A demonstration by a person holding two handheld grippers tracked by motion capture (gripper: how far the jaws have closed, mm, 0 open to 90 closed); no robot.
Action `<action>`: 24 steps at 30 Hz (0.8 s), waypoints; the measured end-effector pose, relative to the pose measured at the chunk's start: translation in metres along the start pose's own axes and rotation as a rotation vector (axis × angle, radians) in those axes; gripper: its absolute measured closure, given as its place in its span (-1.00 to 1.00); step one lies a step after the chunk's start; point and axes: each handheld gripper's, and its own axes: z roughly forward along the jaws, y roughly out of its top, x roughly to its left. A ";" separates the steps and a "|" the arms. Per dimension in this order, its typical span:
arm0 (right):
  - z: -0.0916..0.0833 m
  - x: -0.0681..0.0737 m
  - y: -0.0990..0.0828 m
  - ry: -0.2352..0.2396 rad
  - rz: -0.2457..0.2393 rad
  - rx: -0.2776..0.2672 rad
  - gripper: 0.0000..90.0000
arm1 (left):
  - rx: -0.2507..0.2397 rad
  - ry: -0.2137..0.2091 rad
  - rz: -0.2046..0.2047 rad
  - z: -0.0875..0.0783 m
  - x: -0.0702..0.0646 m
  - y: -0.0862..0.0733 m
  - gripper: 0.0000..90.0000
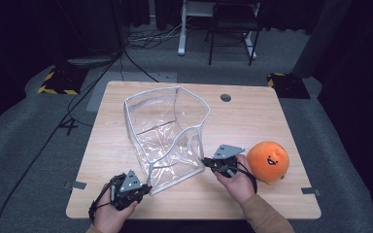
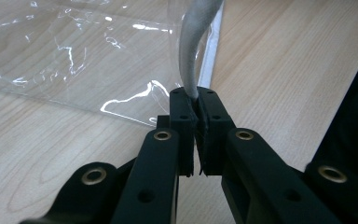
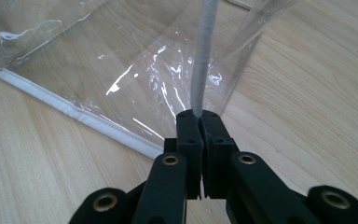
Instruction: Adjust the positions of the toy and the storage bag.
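A clear plastic bag (image 1: 167,133) with white piped edges is seen lying open near the middle of the wooden surface (image 1: 252,116), its mouth turned toward the person and its walls standing up loosely. No brand, label or writing can be read on the bag or anywhere else on the surface.

The left tongs (image 1: 145,188) are held at the bag's near left corner. In the left gripper view, the tongs (image 2: 196,108) are seen pressed fully together on the white edge piping (image 2: 191,42), which rises out from between the pads and curves upward.

The right tongs (image 1: 205,162) are held at the bag's near right corner. In the right gripper view, these tongs (image 3: 199,120) are likewise closed tight on a strip of white piping (image 3: 203,56) that stands up almost straight, with the clear film spread behind it and a second white seam (image 3: 74,114) lying flat on the wood at the left.

An orange plush toy (image 1: 268,161) with a smiling face stitched on it is set just beside the right hand (image 1: 238,183), apart from the bag. A round grommet hole (image 1: 226,97) is seen at the far edge of the surface.
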 end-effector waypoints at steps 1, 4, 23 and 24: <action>-0.002 0.002 -0.001 -0.005 -0.005 0.007 0.95 | 0.005 -0.004 0.004 0.000 -0.002 0.000 0.91; -0.008 0.006 -0.004 -0.005 -0.008 0.014 0.95 | 0.006 -0.018 0.012 0.000 -0.006 0.001 0.92; -0.080 0.039 -0.057 0.012 0.039 0.039 0.95 | 0.033 -0.105 0.097 0.010 -0.036 0.009 0.92; -0.083 0.040 -0.059 0.014 0.043 0.039 0.95 | 0.033 -0.109 0.105 0.010 -0.037 0.010 0.92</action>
